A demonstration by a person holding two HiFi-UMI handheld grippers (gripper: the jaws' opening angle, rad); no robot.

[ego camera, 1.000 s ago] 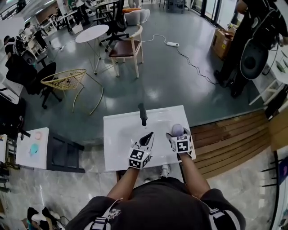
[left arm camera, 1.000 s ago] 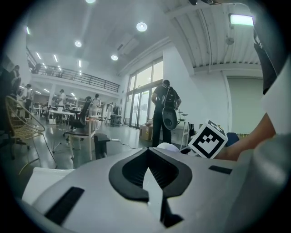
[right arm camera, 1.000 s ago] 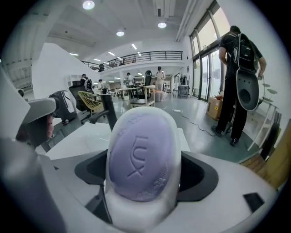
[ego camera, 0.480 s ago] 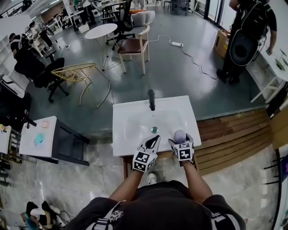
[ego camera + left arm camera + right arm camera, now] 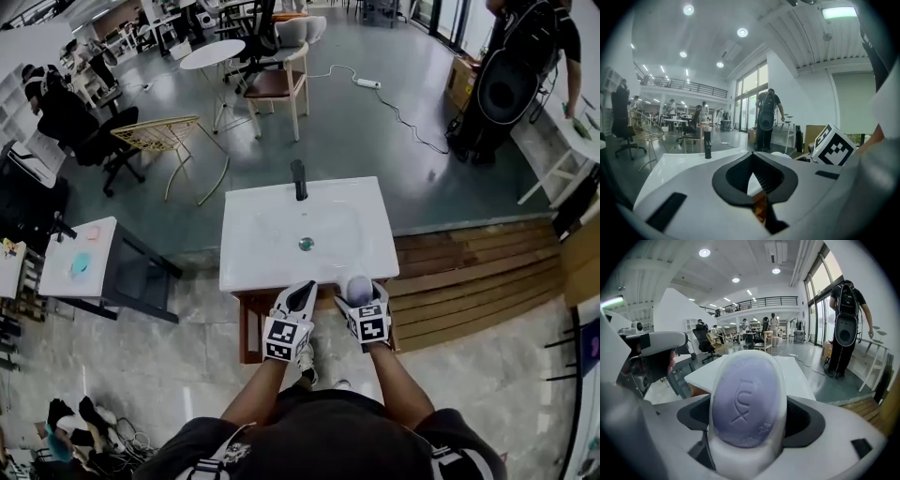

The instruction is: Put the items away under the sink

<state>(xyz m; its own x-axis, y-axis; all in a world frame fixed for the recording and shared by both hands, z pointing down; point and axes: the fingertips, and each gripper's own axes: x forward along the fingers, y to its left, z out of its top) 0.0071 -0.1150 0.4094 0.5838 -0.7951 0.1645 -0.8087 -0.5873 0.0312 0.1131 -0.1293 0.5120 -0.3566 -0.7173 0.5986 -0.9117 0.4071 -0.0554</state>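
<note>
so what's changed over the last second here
Both grippers drew back toward the person, from over the sink to just off its front edge. The right gripper kept its hold on the purple soap bar throughout. The left gripper stayed shut and empty. Nothing was picked up or let go, and the faucet is as before.

Left tongs (image 5: 304, 289) closed, right tongs (image 5: 358, 290) clamped

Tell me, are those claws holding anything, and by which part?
The right gripper clamps a purple soap bar across its lower sides; the left gripper is shut, empty.
</note>
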